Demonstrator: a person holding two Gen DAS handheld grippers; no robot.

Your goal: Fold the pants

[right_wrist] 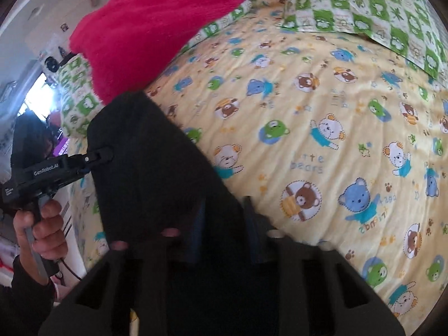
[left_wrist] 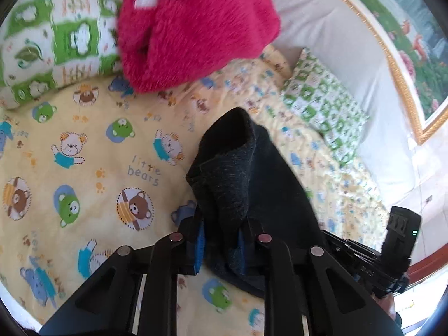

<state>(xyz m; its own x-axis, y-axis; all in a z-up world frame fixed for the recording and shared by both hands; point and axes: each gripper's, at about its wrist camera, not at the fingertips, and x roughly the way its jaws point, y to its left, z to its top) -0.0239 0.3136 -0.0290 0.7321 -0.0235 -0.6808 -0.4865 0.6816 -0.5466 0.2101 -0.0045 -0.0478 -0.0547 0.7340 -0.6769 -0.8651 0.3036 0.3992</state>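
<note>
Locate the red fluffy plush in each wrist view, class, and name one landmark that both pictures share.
Left wrist view: the red fluffy plush fills the top centre, above the dark pants pinched in the left gripper.
Right wrist view: the plush sits upper left, above the pants in the right gripper.
Shared landmark: the "little bears" lettering on the yellow sheet.

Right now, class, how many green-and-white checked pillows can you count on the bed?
2: one pillow lies at the bed's head, partly under the pink plush toy; the other pillow lies along the bed's side by the wall. Others may be out of view.
</note>
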